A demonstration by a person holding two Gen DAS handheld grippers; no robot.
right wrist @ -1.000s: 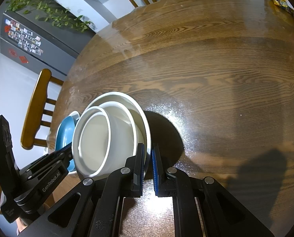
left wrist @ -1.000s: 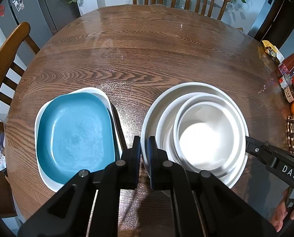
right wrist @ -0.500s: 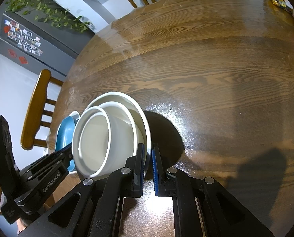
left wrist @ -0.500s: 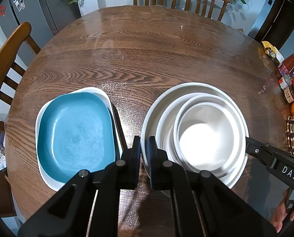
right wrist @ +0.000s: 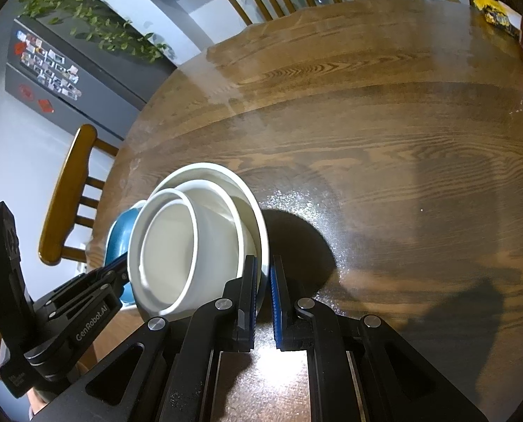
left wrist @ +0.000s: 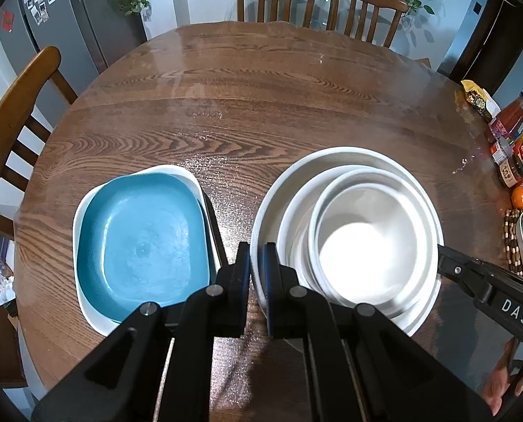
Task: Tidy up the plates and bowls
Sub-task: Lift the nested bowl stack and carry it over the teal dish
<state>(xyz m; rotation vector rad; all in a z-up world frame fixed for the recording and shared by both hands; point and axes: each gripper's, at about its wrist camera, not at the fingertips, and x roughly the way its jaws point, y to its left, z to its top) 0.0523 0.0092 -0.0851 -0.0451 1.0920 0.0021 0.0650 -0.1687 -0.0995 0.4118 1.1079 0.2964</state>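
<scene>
Item: white plate (left wrist: 289,183), nested bowls aboard, rim pinched by both your grippers — lift level, evenly.

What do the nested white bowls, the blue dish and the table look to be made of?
White bowls: probably glazed ceramic, smooth, thick rims, soft sheen. Blue dish: glossy, with mottled reflections; glazed ceramic or melamine, can't tell. Table: wood with bold grain under a shiny varnish that throws glare.
</scene>
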